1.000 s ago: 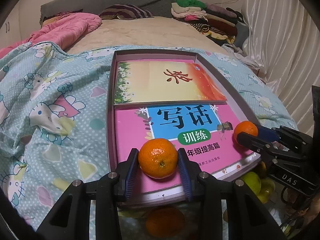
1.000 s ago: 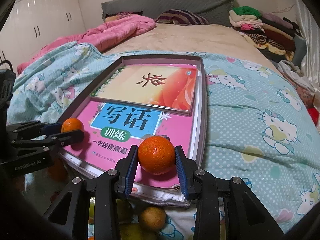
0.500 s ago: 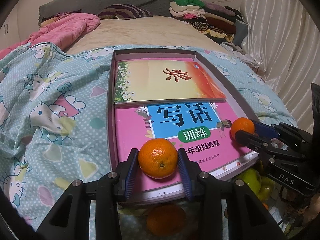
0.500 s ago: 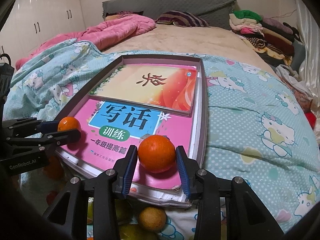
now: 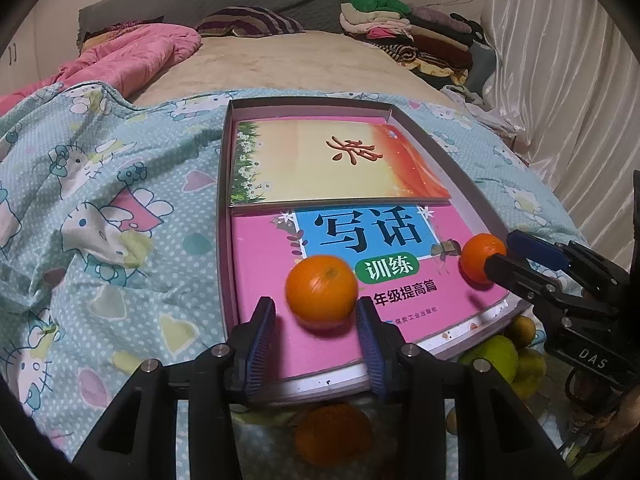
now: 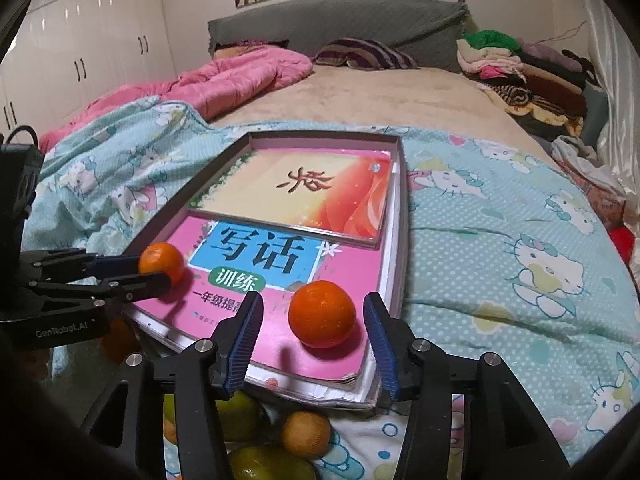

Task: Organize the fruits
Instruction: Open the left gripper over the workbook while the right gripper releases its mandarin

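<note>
Two oranges lie on a pink book (image 5: pixel 280 264) inside a shallow box on the bed. The left orange (image 5: pixel 321 291) sits between the fingers of my left gripper (image 5: pixel 316 320), which is open, its pads apart from the fruit; it also shows in the right wrist view (image 6: pixel 161 262). The right orange (image 6: pixel 322 314) rests between the open fingers of my right gripper (image 6: pixel 312 328), clear of both pads; it shows in the left wrist view (image 5: pixel 481 257) too.
The box rim (image 5: pixel 224 184) holds a second, yellow-red book (image 5: pixel 320 160) at the far end. Below the box's near edge lie more fruits: a green one (image 5: pixel 494 356), an orange (image 5: pixel 334 434) and a brownish one (image 6: pixel 306 434). A patterned quilt (image 5: pixel 100 220) surrounds the box.
Both grippers have opened and let go of their oranges, which now rest on the pink book. Both grippers have drawn back slightly.
</note>
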Tool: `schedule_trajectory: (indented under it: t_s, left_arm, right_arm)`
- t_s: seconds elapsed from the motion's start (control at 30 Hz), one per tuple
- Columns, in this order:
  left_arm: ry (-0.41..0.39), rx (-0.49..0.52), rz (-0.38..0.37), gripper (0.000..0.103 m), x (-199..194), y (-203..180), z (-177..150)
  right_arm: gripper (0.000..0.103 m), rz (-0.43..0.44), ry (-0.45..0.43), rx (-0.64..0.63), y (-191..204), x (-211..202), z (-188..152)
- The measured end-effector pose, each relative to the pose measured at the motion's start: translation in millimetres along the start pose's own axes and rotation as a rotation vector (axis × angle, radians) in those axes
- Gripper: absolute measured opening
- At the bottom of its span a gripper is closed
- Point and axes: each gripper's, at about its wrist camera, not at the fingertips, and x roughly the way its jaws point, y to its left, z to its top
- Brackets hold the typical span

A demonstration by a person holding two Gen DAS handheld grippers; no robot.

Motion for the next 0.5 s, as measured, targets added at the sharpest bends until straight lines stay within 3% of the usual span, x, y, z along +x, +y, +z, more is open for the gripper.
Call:
schedule_trajectory:
  t_s: [0.07,0.17,0.3,0.4,0.5]
  left_arm:
    - [-0.005,-0.002,-0.003,0.047,-3,-1,0]
    - [-0.020,-0.004,0.005,0.060,-10,-2,1]
    - [-0.045,-0.014,-0.003,0.062,-22,0,3]
    - [-0.068,-0.014,-0.006,0.072,-33,0,5]
    - [-0.098,-0.006,0.001,0.075,-45,-3,5]
  right_arm:
    - [0.057,-0.003,-0.009,0.009,-3,-4,0]
    - [0.060,-0.005,-0.027,0.018,-5,-11,-1]
    - [0.064,-0.022,-0.055,0.020,-8,-21,-2]
    - [0.067,-0.036,-0.079,0.022,-10,-30,-3]
    - [0.069,-0.034,-0.097,0.032,-11,-39,-4]
